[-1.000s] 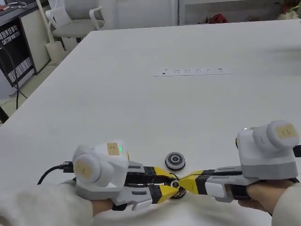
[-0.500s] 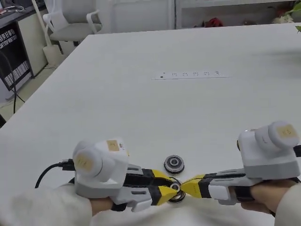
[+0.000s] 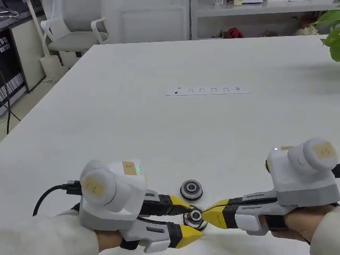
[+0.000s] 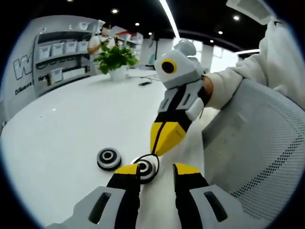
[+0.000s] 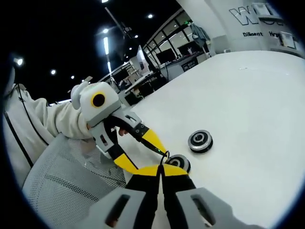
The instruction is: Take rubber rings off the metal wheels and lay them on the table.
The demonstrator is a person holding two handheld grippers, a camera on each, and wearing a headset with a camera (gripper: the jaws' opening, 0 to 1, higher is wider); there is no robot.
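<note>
Two yellow-tipped jaws of the right gripper (image 3: 208, 216) (image 5: 162, 168) are pressed together, pinching a thin black rubber ring (image 5: 165, 153) that loops up from the near metal wheel (image 3: 195, 216) (image 4: 144, 170). The left gripper (image 3: 188, 220) (image 4: 157, 169) faces it with jaws apart, and the wheel lies against one of its tips. A second wheel (image 3: 191, 189) (image 4: 109, 158), dark at the rim, lies flat just beyond on the white table (image 3: 159, 133). A black cable (image 3: 50, 194) trails from the left gripper. Farther up the tabletop lies a white power strip (image 3: 207, 90). Past the far edge stand a pale office chair (image 3: 74, 34) and shelving; a leafy plant (image 4: 114, 57) sits at the table's right end.
</note>
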